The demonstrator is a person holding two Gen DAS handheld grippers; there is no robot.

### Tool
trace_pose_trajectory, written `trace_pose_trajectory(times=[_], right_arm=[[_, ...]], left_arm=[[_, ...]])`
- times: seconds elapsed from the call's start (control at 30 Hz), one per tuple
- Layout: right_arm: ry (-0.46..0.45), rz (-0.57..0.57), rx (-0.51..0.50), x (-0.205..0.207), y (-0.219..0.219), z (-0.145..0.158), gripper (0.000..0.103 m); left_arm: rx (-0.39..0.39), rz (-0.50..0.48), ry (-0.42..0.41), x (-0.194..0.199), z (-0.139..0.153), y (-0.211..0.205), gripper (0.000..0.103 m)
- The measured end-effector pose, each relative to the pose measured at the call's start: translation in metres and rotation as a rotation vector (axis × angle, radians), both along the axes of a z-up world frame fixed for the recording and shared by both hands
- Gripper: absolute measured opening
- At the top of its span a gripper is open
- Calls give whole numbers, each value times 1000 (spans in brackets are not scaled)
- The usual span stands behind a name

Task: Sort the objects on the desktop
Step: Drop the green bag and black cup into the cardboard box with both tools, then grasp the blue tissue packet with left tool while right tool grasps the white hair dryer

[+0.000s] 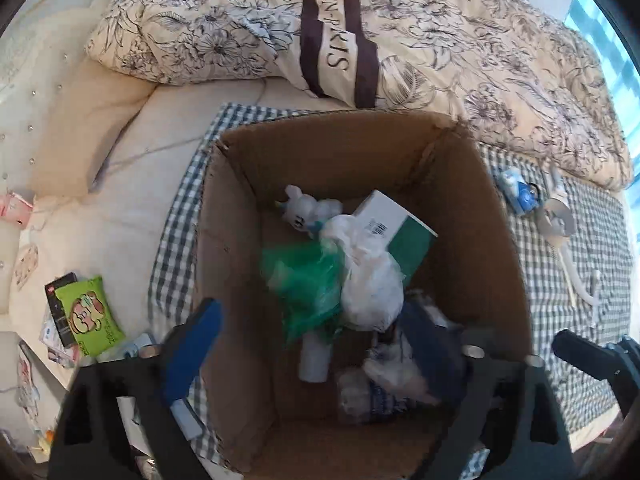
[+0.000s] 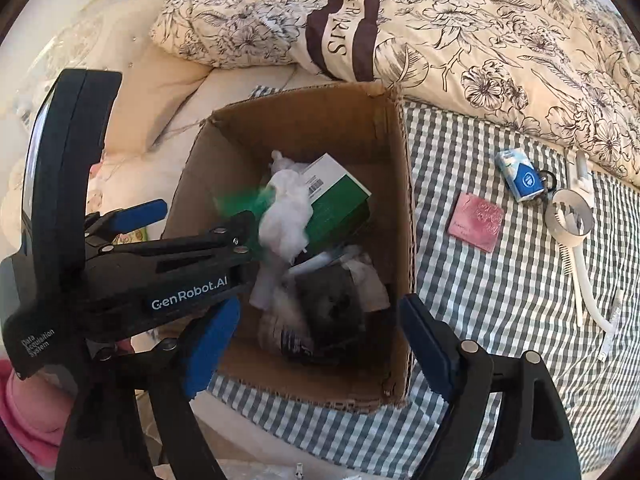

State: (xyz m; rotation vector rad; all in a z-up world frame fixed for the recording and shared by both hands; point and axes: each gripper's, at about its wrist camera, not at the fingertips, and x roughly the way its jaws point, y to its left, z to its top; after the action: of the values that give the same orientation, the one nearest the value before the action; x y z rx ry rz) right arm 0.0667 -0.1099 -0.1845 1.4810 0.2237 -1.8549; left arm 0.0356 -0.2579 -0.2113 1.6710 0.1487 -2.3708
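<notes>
Hovering over cardboard box (image 1: 472, 216), both grippers spread wide, nothing held.
Left gripper (image 1: 316, 340) hangs above the box interior, frame centre: green bag (image 1: 304, 280), white bag (image 1: 372, 280), green-and-white carton (image 1: 400, 224). Right gripper (image 2: 320, 340) sits at the near rim; pink card (image 2: 476, 222) and blue tissue pack (image 2: 520, 176) lie right of box on checked cloth (image 2: 500, 300).

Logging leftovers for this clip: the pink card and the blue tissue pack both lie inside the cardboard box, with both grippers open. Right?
Not quite. In the right wrist view the pink card and blue tissue pack lie on the checked cloth, outside the cardboard box. Both the left gripper and the right gripper are open.
</notes>
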Motion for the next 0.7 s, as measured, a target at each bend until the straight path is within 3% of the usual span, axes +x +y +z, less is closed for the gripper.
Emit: trace_pose_trajectory(times=[0.2, 0.47, 0.6, 0.7], right_arm=[[-1, -26, 6, -11, 7, 4, 82], [33, -111, -22, -27, 41, 24, 82], [60, -174, -42, -32, 84, 36, 82], [79, -247, -61, -38, 131, 47, 82]], left_arm=[[23, 3, -6, -11, 0, -5, 95], [5, -24, 27, -25, 25, 17, 95], [-17, -39, 31, -32, 45, 47, 95], [-21, -39, 83, -36, 72, 80, 96]])
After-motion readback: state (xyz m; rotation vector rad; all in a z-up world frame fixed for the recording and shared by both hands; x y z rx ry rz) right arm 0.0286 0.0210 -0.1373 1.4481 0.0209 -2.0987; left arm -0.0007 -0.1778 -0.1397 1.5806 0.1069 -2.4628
